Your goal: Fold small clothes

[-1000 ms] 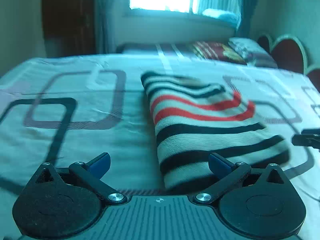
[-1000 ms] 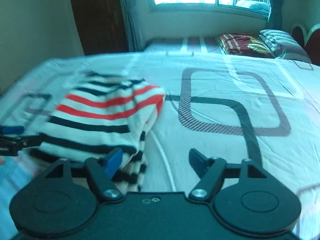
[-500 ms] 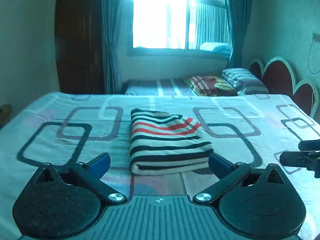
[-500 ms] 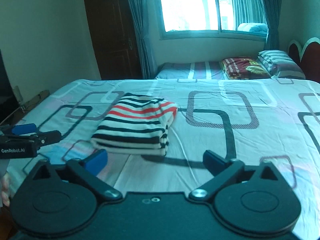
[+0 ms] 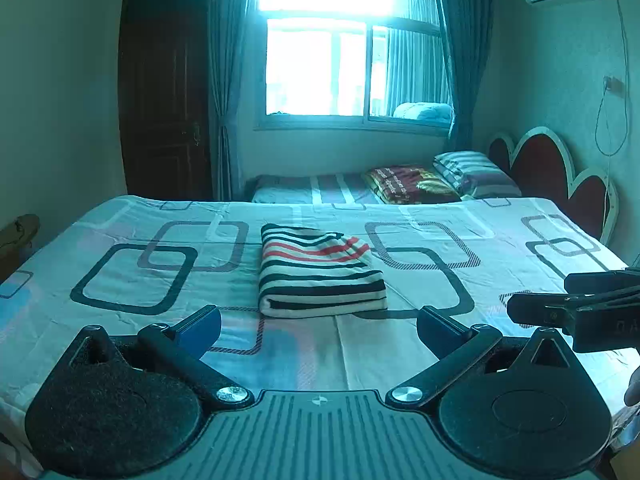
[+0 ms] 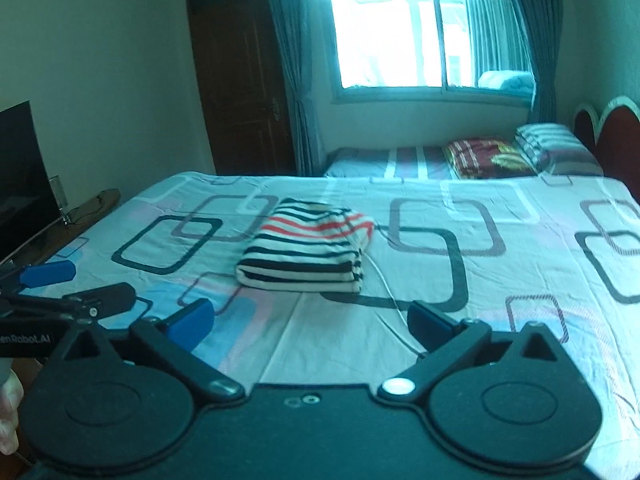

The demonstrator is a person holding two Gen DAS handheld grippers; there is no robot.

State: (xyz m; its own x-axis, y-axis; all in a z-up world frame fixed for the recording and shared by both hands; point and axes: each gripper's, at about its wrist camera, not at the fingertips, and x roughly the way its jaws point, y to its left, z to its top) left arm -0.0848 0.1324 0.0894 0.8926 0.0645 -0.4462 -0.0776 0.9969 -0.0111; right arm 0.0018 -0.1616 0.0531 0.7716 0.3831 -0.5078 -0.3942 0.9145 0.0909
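Note:
A folded garment (image 5: 320, 276) with black, white and red stripes lies flat on the patterned bed sheet (image 5: 120, 280); it also shows in the right wrist view (image 6: 308, 248). My left gripper (image 5: 318, 326) is open and empty, held back from the garment's near edge. My right gripper (image 6: 310, 320) is open and empty, also short of the garment. Each gripper shows at the edge of the other's view: the right one (image 5: 572, 304) and the left one (image 6: 64, 284).
A second bed with a dark red blanket (image 5: 408, 184) and a striped pillow (image 5: 468, 168) stands under the window. A red headboard (image 5: 560, 176) is at the right. A dark door (image 5: 164, 112) is at the back left. A TV (image 6: 20, 184) stands left of the bed.
Both grippers have pulled back and up from the folded garment, which now lies farther off and stays still. Both stayed open and empty.

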